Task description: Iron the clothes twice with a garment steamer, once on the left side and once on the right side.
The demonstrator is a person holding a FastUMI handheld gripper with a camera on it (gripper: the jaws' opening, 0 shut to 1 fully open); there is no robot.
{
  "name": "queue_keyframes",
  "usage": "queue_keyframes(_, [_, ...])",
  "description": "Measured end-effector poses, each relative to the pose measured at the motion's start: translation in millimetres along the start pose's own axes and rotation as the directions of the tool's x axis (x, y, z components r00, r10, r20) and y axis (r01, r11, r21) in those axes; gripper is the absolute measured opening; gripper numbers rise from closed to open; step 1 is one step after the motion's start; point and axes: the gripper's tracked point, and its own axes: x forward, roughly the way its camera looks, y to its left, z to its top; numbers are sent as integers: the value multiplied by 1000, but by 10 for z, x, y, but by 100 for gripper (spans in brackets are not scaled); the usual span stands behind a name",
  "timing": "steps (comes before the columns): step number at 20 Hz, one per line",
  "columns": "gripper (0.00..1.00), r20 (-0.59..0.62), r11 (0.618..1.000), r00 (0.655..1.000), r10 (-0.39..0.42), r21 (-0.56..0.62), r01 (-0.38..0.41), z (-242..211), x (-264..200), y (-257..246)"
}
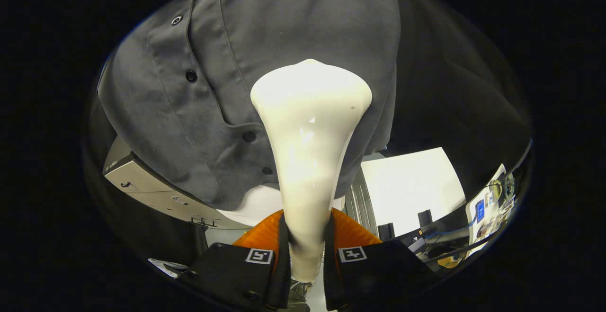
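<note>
Clamped between the two fingers of the gripper is the narrow handle of a cream-white garment steamer; both fingers are pressed against its sides. From the fingers the steamer rises straight ahead, and its neck is seen widening into a broad, rounded head well beyond the fingertips. A square black-and-white marker is carried on top of each finger.

Behind the steamer head a dark grey shirt is hung, and the head is held close against its front; whether the two touch cannot be told. A button placket with dark buttons is seen running down the shirt on the left of the steamer, and the hem is seen ending beside the steamer's neck.

Below the shirt on the left, a pale metal panel is seen. To the right, beyond the fingers, a white board is stood, with cables and small devices further out.
</note>
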Motion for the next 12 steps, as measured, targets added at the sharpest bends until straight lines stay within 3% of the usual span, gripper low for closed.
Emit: queue_keyframes(12, [37,-102,1000,995,-10,28,13,-543,443,-178])
